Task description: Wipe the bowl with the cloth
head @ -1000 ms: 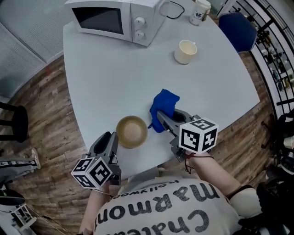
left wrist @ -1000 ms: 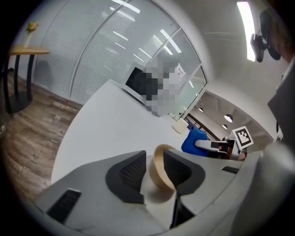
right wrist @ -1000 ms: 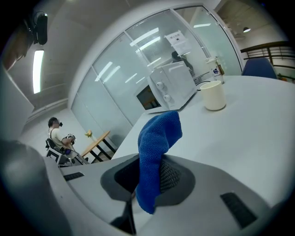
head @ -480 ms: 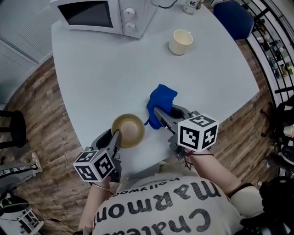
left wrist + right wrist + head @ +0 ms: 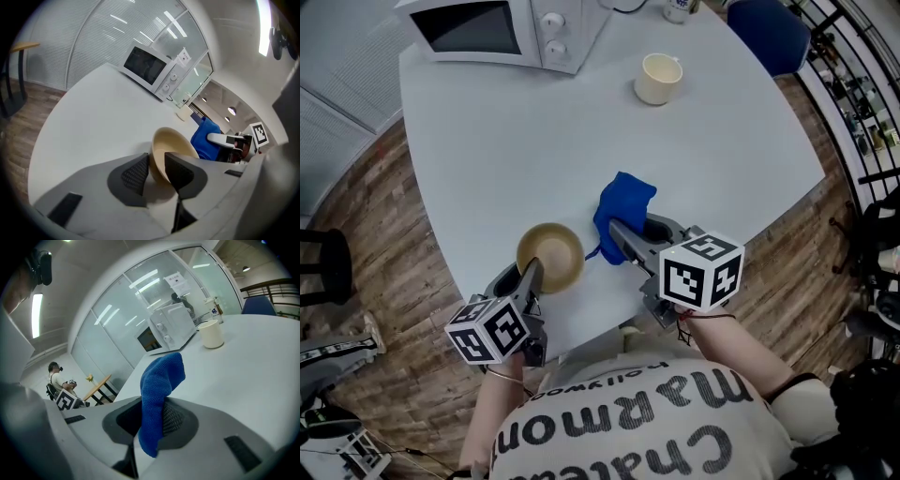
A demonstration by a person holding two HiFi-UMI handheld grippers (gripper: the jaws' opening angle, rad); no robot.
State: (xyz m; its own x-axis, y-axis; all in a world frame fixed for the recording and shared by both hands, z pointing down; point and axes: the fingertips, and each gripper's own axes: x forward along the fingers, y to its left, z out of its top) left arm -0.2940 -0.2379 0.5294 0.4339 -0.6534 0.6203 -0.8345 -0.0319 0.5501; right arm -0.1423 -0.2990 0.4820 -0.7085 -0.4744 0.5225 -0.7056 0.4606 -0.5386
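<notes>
Bowl: tan, tilted, rim pinched by left hand-held gripper. Cloth: blue, clamped in right hand-held gripper, just right of bowl, not touching.

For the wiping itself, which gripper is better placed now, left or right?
Right. The right gripper is shut on the blue cloth, just beside the bowl, while the left gripper is shut on the bowl's rim.

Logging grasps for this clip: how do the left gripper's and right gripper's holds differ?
The left gripper pinches the tan bowl by its rim; the right gripper pinches a fold of the blue cloth. The bowl is rigid and round; the cloth is soft and crumpled. Both grippers are shut on their things.
</notes>
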